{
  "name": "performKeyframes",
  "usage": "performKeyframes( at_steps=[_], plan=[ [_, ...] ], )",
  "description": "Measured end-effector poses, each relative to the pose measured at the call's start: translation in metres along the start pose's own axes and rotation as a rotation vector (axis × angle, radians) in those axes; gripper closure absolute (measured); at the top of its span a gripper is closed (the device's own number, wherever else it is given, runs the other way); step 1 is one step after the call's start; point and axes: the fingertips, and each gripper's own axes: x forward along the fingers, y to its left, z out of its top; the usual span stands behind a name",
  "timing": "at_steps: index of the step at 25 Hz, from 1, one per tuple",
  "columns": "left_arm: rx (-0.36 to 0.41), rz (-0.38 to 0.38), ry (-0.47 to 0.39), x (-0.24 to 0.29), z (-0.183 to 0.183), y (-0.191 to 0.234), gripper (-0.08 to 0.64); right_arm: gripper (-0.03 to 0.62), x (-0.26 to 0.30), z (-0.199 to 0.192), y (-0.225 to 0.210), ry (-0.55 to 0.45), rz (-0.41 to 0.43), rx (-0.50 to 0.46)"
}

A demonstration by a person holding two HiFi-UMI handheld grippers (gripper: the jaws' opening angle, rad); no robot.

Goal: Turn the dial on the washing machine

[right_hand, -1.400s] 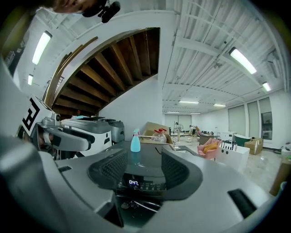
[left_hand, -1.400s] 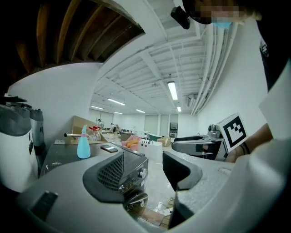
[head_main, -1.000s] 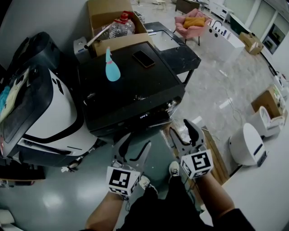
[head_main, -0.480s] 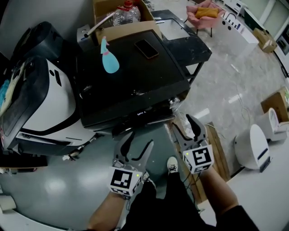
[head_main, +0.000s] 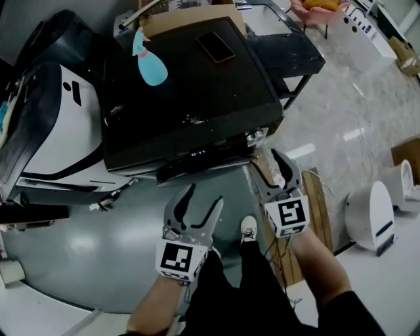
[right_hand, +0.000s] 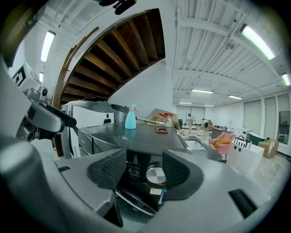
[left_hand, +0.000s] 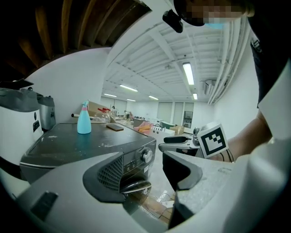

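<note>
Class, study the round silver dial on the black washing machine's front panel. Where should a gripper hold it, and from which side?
Grip the dial by its round rim, one jaw on either side, coming straight at the washing machine's front. It is a short round knob that faces outward from the panel. The open right gripper frames it in its own view.

silver round dial [right_hand: 156, 175]: its right edge sits behind a grey jaw of the right gripper [right_hand: 144, 167].
black washing machine front panel [right_hand: 134, 169]: the lit display print is too small to read.
white rounded appliance [head_main: 46, 128]: cut by the head view's left edge.
brown cardboard box [head_main: 193, 14]: cut by the top edge.
person's right forearm [head_main: 321, 272]: runs off the bottom edge.
</note>
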Motion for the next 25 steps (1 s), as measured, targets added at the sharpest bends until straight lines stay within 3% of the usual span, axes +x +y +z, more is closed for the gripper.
performKeyframes(
  at_steps=[13, 25],
  plan=[
    [-0.028, 0.041, 0.027, 0.06, -0.043, -0.002, 0.31, 0.335, 0.065, -0.069, -0.027, 0.067, 0.048, -0.076],
    [-0.066, 0.034, 0.067, 0.074, -0.075, -0.007, 0.31, 0.313, 0.099, -0.088, -0.035, 0.043, 0.028, -0.199]
  ],
)
